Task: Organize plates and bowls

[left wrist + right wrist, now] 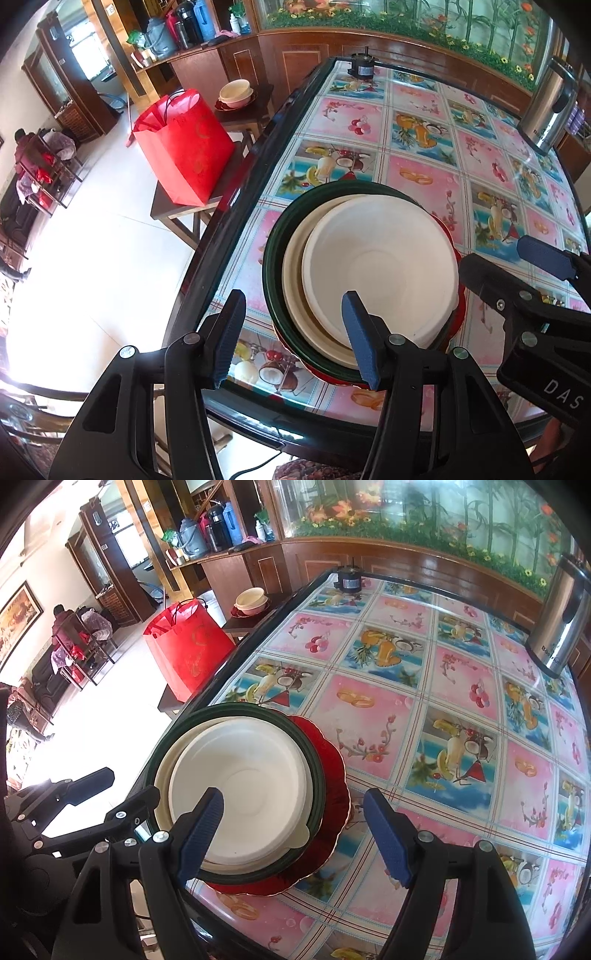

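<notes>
A stack stands near the table's front left edge: a red plate [456,321] [334,775] at the bottom, a dark green bowl [277,236] [177,731] on it, then a cream bowl [293,258] and a white bowl [380,258] [243,782] nested on top. My left gripper [293,343] straddles the stack's near left rim, one finger outside over the tablecloth, the other above the white bowl; its pads touch nothing. My right gripper [295,834] straddles the right rim the same way, open, with its outer finger clear of the red plate.
The table [229,236] has a dark raised edge and a fruit-patterned cloth. A steel kettle [565,627] stands at the far right, a small black motor [349,579] at the far edge. A red bag [184,147] and more bowls [236,94] sit on stools left of the table.
</notes>
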The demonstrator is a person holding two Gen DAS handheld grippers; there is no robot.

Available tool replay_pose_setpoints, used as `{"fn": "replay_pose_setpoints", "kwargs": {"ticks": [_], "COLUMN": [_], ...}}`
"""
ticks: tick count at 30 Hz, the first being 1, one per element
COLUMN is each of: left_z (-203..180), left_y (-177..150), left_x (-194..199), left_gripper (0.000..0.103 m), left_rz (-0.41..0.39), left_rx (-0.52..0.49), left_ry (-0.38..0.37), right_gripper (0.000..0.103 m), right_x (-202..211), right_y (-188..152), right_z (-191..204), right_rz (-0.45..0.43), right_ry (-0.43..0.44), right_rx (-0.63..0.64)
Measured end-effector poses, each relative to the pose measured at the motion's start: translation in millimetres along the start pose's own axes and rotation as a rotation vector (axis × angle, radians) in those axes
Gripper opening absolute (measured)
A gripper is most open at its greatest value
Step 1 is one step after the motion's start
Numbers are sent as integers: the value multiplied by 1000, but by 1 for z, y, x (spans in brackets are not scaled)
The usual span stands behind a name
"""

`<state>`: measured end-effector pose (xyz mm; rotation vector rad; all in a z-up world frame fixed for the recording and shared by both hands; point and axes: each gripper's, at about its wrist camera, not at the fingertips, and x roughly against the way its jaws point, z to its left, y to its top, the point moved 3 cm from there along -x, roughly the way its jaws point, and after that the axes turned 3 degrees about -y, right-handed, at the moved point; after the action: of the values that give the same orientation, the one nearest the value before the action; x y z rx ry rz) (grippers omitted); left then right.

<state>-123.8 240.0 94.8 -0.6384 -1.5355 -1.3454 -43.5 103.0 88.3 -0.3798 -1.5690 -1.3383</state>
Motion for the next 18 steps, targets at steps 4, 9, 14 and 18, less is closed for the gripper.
{"fn": "replay_pose_setpoints", "kwargs": {"ticks": [4, 9, 14, 18], "left_z": [-2, -1, -2, -1], "left_y": [-2, -3, -3, -3], "left_x": [0, 1, -3, -3], "left_gripper": [55, 55, 55, 55], "left_rz": [0, 4, 23, 24], "left_rx": [-6, 0, 15, 21], "left_ry": [-21, -66, -102, -131], "right_gripper": [78, 78, 78, 78], "right_x": [0, 0, 0, -1], "right_y": [1, 1, 1, 1], "right_z": [0, 0, 0, -2], "right_rz": [1, 2, 3, 7], "right_ry": [-1, 0, 0, 1], "right_rx": [-1, -1, -1, -3]}}
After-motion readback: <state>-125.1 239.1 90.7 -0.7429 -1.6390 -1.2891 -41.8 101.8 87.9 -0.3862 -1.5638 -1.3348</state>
